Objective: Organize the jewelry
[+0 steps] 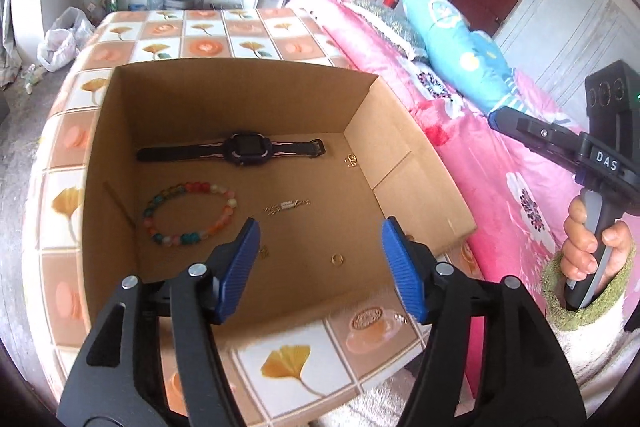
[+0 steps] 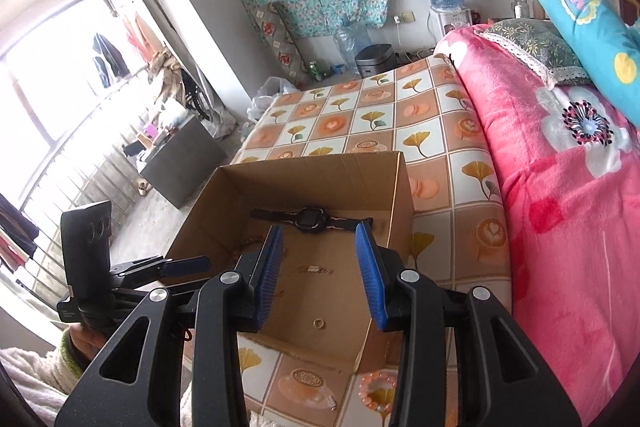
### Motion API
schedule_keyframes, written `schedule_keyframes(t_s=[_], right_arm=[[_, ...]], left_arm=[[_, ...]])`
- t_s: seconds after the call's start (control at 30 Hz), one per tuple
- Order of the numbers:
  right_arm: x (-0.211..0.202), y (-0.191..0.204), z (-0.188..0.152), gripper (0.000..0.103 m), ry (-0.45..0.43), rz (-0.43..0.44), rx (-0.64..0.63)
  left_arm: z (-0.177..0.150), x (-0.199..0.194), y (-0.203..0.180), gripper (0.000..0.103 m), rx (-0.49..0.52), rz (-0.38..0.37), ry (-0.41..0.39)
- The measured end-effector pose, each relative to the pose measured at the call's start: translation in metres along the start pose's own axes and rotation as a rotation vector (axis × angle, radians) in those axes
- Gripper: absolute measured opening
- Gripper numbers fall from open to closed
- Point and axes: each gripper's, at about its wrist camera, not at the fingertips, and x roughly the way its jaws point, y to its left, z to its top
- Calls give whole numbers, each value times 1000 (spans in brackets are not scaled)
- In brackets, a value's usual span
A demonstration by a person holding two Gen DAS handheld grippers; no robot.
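Observation:
An open cardboard box (image 1: 248, 65) stands on the patterned cloth. On its floor lie a black watch (image 1: 240, 149), a multicoloured bead bracelet (image 1: 190, 213), a thin chain (image 1: 286, 206), a gold ring (image 1: 337, 259) and a small gold piece (image 1: 350, 159). My left gripper (image 1: 320, 255) hangs over the box's near side, open, nothing between its blue pads. My right gripper (image 2: 320, 267) is above the box (image 2: 312, 161) too, open and empty, with the watch (image 2: 310, 218) beyond it and the ring (image 2: 319, 323) below. A pink bead bracelet (image 2: 374, 393) and a small silver piece (image 2: 331, 402) lie outside the box, on the cloth.
The box sits on a bed or table under a ginkgo-patterned cloth (image 1: 200, 47). A pink floral blanket (image 2: 560, 207) and blue pillow (image 1: 460, 43) lie to the right. A hand in a green-cuffed sleeve (image 1: 588, 255) holds the right gripper. Floor clutter lies on the left.

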Motion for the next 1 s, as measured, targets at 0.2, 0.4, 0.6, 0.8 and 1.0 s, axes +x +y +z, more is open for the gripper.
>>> schedule_keyframes(t_s=[0.2,0.4,0.6,0.8,1.0], right_arm=[[-27,2,-37,37,-26,24,48],[-33,-1,-95,37,26,0,97],[0,6,-142,37,143,3,126],[51,20,-174,24,266,-108,51],[75,29,-181,17,314,-235,-66]], left_arm=[[-36,-38,5,68,23,16,-68],[-76,-54,8,78,50,41,-86],[-113,-33,16,79,34,116,-8],[-133,-4,18,79,57,216,69],[-140,6,15,79,118,286,77]])
